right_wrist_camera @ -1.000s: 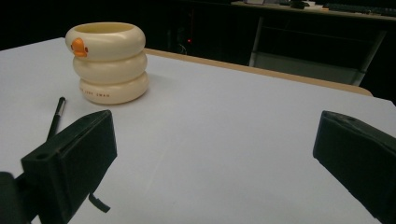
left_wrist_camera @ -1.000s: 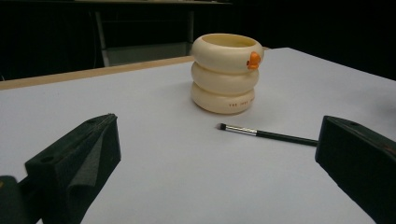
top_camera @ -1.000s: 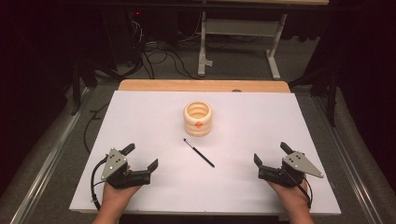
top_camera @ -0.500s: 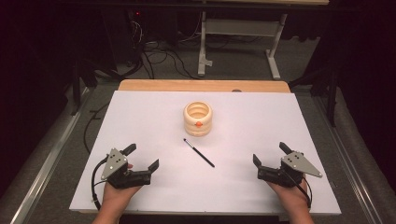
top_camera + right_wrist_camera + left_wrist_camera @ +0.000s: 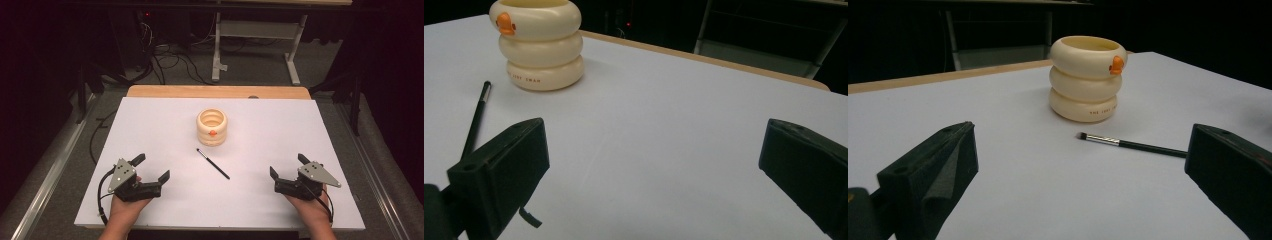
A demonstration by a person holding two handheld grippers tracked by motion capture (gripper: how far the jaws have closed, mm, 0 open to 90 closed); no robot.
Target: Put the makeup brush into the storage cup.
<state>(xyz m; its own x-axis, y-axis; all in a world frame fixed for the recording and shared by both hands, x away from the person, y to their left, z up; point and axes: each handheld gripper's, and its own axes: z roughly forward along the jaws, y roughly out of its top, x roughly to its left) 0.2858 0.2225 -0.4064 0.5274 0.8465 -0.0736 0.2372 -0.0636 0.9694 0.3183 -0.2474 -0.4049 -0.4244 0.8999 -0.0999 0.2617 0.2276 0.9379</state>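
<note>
A dark room with cables and a metal stand on the floor is surrounding a white table (image 5: 150,125) with a wooden strip along its far edge. Near the table's middle a cream ringed cup (image 5: 212,126) with a small orange mark is standing upright. Just in front of it, apart from it, a thin black brush (image 5: 213,164) is lying flat on the bare surface.

The left gripper (image 5: 151,173) and the right gripper (image 5: 287,166) are resting at the near corners, well apart from the brush, and both are standing with jaws spread wide, holding nothing.

The brush's long axis is running diagonally: its bristle tip with the silver collar is pointing toward the far left, close to the cup's base, and its handle end is trailing toward the near right. In the left gripper view the bristles (image 5: 1081,135) are facing that gripper's side.

The likely step is reaching for the brush. To do it well, the right gripper, nearer the handle, should be turning so its jaws are crossing the shaft rather than lining up with it, coming down low on the handle's middle, since so thin a thing lying flat may roll or slip away.
</note>
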